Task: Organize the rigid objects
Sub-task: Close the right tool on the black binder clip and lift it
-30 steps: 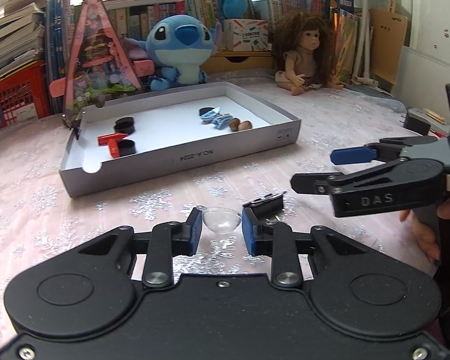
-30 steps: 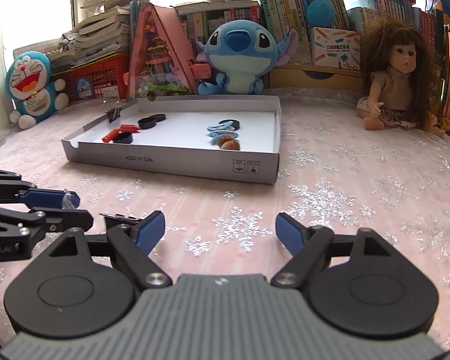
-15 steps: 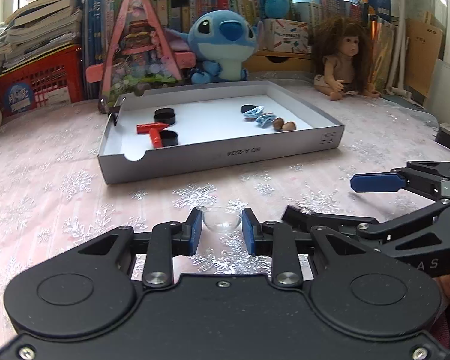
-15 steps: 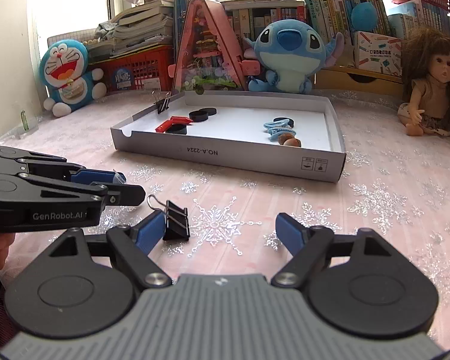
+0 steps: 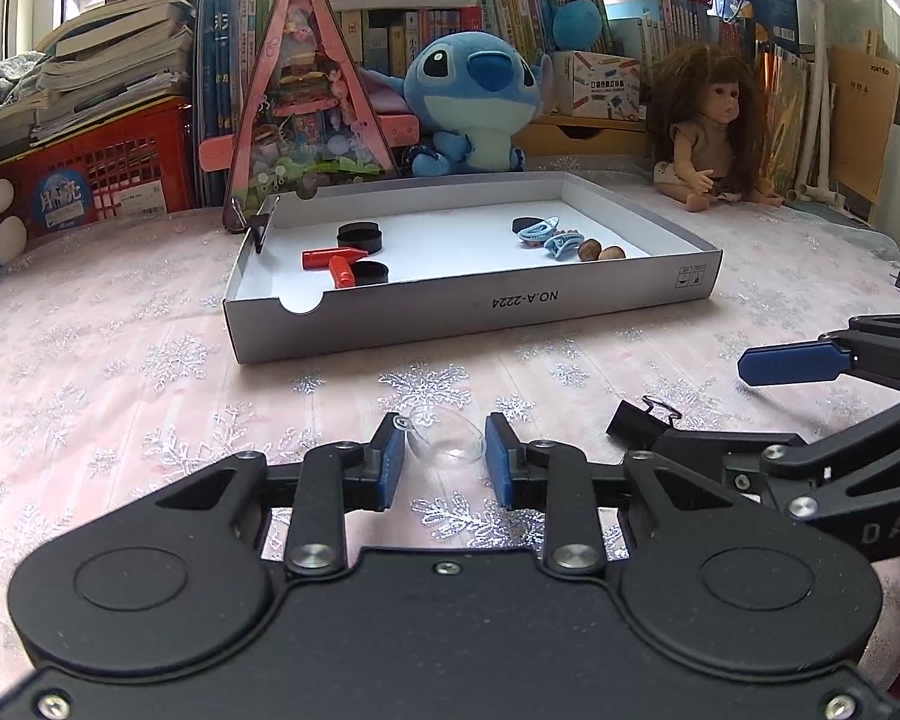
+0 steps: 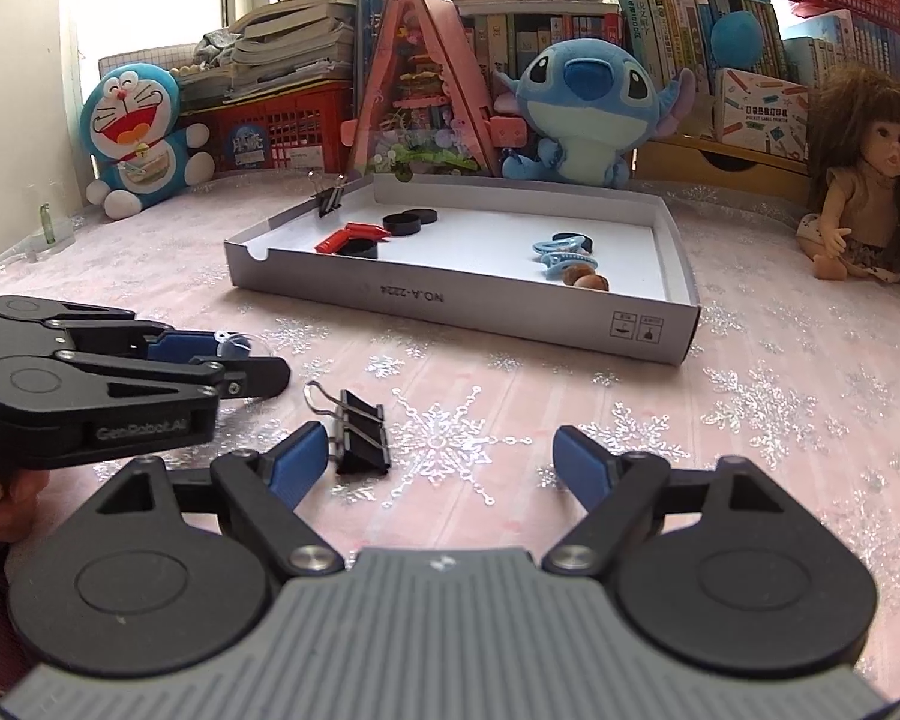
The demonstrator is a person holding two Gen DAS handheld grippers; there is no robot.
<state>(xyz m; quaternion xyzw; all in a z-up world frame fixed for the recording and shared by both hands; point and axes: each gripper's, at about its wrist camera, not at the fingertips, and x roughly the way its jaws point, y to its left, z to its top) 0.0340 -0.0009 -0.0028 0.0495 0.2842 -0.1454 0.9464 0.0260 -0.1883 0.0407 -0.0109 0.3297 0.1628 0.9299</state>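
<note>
Pink cloth with silver snowflakes covers the table [image 5: 120, 324], and shelves of books and plush toys close the far side. From the left wrist view, the left gripper [image 5: 444, 455] is clenched on a clear dome [image 5: 447, 437], its blue pads touching the dome on both sides, low over the cloth. Straight ahead and farther off lies the tray [image 5: 468, 309], its long side across the view, already holding black discs, a red piece, blue clips and two nuts. So the dome's way to the tray runs forward and slightly up over the near wall. Off to the right, near the cloth, the right gripper [image 5: 750, 414] reaches in from the side, and a black clip [image 5: 639, 423] lies between its fingers, just beside the lower one. From the right wrist view, the right gripper [image 6: 432, 459] is spread wide and holds nothing; the clip [image 6: 360, 438] rests on the cloth inside the gap, hard by the left pad and well apart from the right one, its body running near to far with the wire handles pointing far-left. This gripper is clearly the nearer one to the clip, and I judge it needs a small shift left to centre it before closing. The tray [image 6: 468, 309] lies ahead, slightly right.
</note>
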